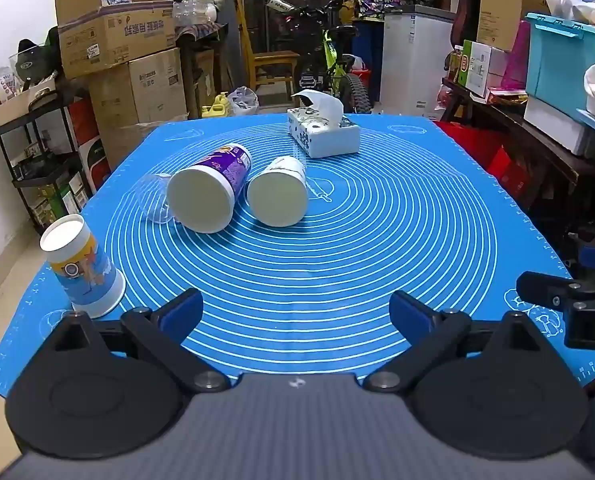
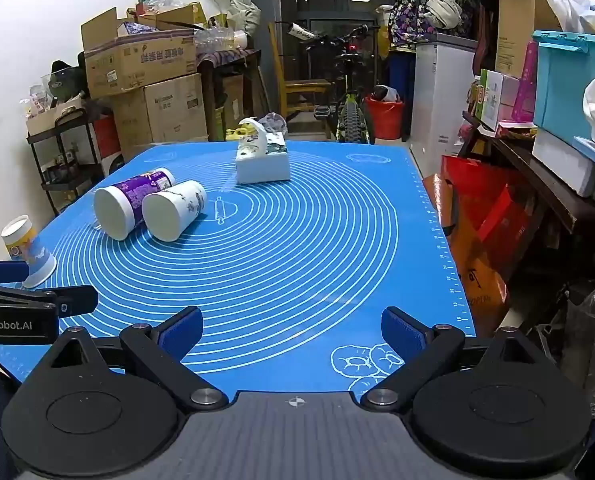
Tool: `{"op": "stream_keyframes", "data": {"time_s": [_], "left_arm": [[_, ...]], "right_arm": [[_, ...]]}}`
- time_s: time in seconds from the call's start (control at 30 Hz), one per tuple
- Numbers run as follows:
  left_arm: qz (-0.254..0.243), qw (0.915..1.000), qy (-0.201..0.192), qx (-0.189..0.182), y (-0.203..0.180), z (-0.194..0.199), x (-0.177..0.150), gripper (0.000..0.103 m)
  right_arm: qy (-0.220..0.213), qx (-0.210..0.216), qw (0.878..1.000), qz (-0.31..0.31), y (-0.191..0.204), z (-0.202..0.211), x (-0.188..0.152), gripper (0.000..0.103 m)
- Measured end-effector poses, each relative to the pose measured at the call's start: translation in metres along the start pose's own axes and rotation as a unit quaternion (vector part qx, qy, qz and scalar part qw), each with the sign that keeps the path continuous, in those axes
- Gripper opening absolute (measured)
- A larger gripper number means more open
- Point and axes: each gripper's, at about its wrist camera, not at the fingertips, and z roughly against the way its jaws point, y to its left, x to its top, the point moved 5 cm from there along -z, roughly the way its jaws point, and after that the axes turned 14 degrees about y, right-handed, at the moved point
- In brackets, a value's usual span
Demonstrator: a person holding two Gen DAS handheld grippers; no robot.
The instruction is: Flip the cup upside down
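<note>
Blue pads are sitting on the tips of both tools, and both tools are spread wide with nothing between them. The left gripper is hovering low at the bottom of its picture, over the blue mat. The right gripper is doing the same in its own view. Up and to the left of the left gripper, near the middle of the picture, two cups are lying on their sides with their open mouths facing the camera: the purple cup and the white cup, just beside each other and maybe touching. A clear plastic cup is lying against the purple one on its left. At the lower left, just beside the left tool, a yellow and blue cup is already standing upside down. A tissue box is resting farther back. I think a lying cup is next. It could roll away if a pad bumps its round side. Squeezing too hard could crush the thin paper. Reaching for one cup could also knock its neighbour, because they are lying so close together.
</note>
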Motion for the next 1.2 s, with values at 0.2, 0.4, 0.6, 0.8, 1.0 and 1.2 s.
{"op": "stream_keyframes", "data": {"time_s": [0.2,0.4,0.6,0.8,1.0,1.2], "left_arm": [[0.0,1.0,-0.002,0.005,0.0005,0.0002,0.0005,0.099],[-0.004,1.0,-0.004,0.003,-0.0003,0.0018,0.0011,0.099],[-0.004,1.0,-0.006,0.006,-0.0022,0.0011,0.0006,0.099],[-0.003,0.9999,-0.007,0.007,-0.0009,0.0042,-0.0011,0.099],[-0.003,1.0,-0.006,0.006,-0.0007,0.0043,-0.0009,0.099],[-0.003,1.0,-0.006,0.007,-0.0009,0.004,-0.0012,0.099]], "right_arm": [[0.002,-0.003,1.0,0.001,-0.0001,0.0005,-0.0006,0.096],[0.001,-0.002,1.0,0.0,0.0001,0.0027,-0.0015,0.096],[0.003,-0.001,1.0,0.0,0.0003,0.0017,-0.001,0.096],[0.003,-0.002,1.0,0.0,0.001,0.0024,-0.0011,0.096],[0.003,-0.002,1.0,0.001,0.0012,0.0032,-0.0013,0.096],[0.003,-0.003,1.0,0.001,0.0016,0.0033,-0.0017,0.096]]}}
